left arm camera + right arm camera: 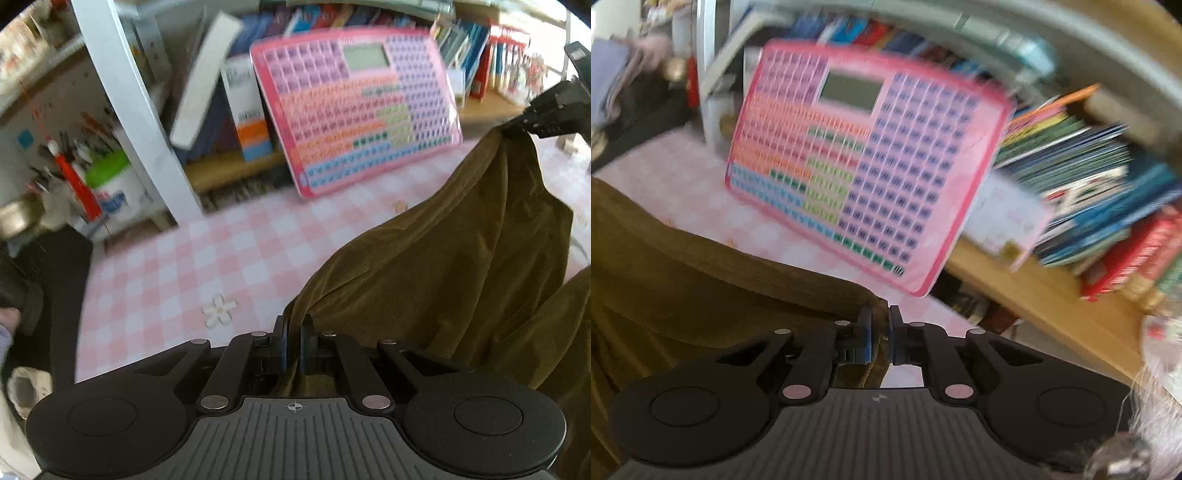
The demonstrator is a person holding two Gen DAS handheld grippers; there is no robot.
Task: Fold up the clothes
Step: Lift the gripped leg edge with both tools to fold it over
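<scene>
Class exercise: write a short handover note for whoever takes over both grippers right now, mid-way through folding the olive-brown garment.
Left gripper: jaws shut on an edge of the olive-brown fabric garment.
Right gripper: jaws shut on another edge of the same garment; it shows at the upper right of the left wrist view.
Garment: stretched between both grippers, drooping over the pink-and-white checked tablecloth.
Done: both edges gripped.
Left: no finished fold visible; make the folds and lay it flat.

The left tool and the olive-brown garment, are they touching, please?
Touching: the left wrist view shows the left tool shut on the olive-brown garment's edge.
</scene>
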